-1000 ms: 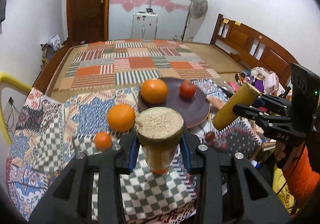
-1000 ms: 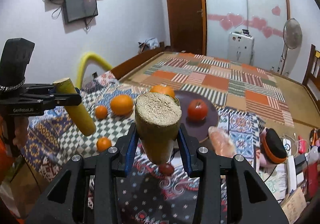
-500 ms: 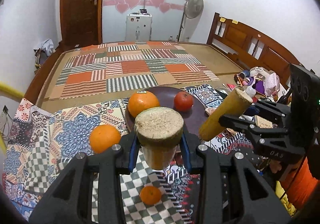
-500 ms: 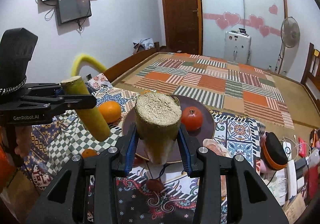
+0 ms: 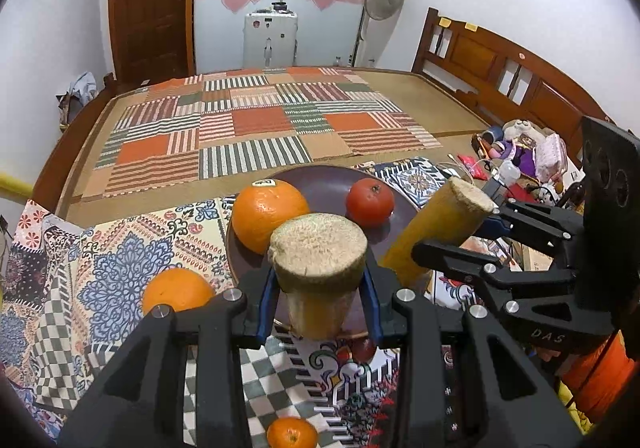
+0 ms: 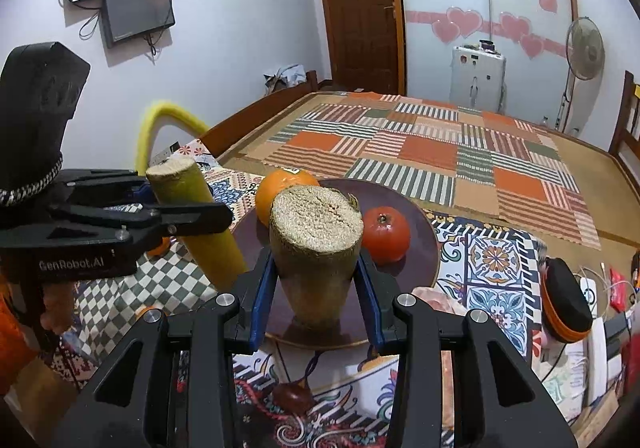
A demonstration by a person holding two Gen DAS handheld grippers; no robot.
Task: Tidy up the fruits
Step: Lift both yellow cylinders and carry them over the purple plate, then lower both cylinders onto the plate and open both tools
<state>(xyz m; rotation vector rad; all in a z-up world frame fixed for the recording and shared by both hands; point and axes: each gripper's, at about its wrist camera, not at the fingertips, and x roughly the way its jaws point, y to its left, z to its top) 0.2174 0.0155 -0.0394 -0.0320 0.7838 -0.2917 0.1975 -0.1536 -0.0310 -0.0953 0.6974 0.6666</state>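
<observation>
Patterned tablecloth (image 5: 100, 248) before quilted bed (image 5: 264, 128) (each gripper (image 5: 318, 300) (image 6: 316, 288) clamped round its sugarcane piece (image 5: 318, 268) (image 6: 316, 240)).

The black body of the left gripper (image 6: 200, 214), seen from the right wrist camera, bears the pale lettering "GenRobot.AI" on its side. The right gripper (image 5: 454, 236), seen from the left wrist camera, carries the letters "DAS" on its lower black link. A small sticker sits on top of the large orange (image 5: 269, 210) on the plate (image 5: 328, 180); its print is too small to read.
</observation>
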